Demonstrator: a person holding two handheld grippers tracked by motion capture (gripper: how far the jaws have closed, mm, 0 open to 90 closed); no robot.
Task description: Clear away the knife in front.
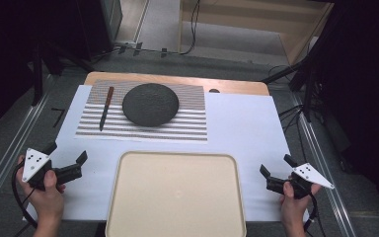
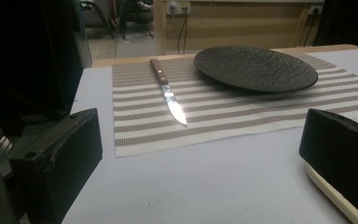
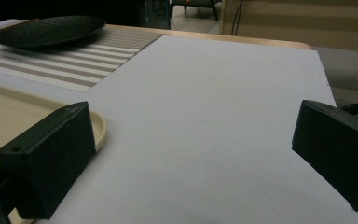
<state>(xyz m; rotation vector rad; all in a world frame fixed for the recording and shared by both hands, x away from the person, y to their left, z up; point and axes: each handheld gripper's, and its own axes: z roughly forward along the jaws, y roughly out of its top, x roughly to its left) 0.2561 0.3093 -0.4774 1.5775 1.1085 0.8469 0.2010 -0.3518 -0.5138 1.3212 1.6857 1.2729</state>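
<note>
- A white sheet [image 1: 242, 128] covers most of the table, whose wooden far edge [image 1: 177, 80] shows beyond it.
- A striped placemat [image 1: 192, 123] lies on the far left part of the sheet.
- A dark, rough-textured plate [image 1: 150, 103] sits on the placemat, towards its middle and far side.
- A knife [image 1: 106, 107] with a brown handle lies on the placemat just left of the plate, apart from it, handle far and blade tip pointing near.
- A cream tray [image 1: 177, 197] sits at the near middle of the table, empty, its far rim close to the placemat's near edge.
- The left gripper [image 1: 68, 159] is held in the person's left hand [image 1: 47, 195] at the near left, left of the tray; its jaws stand wide apart with nothing between them.
- The right gripper [image 1: 277, 165] is held in the right hand [image 1: 293, 205] at the near right, right of the tray; its jaws are also spread wide and empty.
</note>
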